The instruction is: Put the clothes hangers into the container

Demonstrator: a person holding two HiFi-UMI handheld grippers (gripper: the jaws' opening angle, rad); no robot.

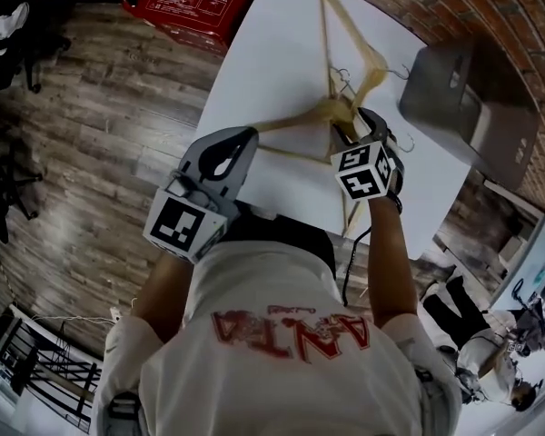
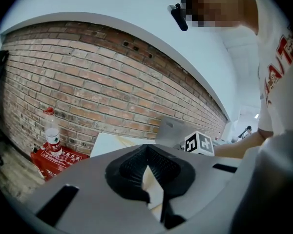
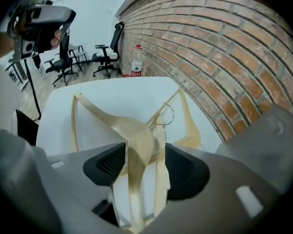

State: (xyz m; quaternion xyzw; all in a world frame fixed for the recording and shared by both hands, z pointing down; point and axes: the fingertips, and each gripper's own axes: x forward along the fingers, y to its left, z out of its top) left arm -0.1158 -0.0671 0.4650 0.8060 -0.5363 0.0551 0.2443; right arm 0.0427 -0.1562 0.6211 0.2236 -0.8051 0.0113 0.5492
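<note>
Several pale wooden clothes hangers [image 1: 331,109] with metal hooks lie in a loose pile on the white table [image 1: 254,62]. My right gripper [image 1: 350,130] points steeply down over the pile's middle. In the right gripper view its jaws [image 3: 145,165] stand wide, with the neck of a hanger [image 3: 136,135] between the pads and a gap on each side. The grey container [image 1: 468,107] stands at the table's right edge, just right of that gripper. My left gripper [image 1: 241,143] hovers at the table's near left corner; its pads meet at the tips [image 2: 146,152] with nothing between them.
A red box [image 1: 186,7] sits on the wooden floor beyond the table's far left corner, with a water bottle [image 2: 52,133] on it. A brick wall [image 3: 224,57] runs behind the table. Office chairs [image 3: 107,57] stand farther off.
</note>
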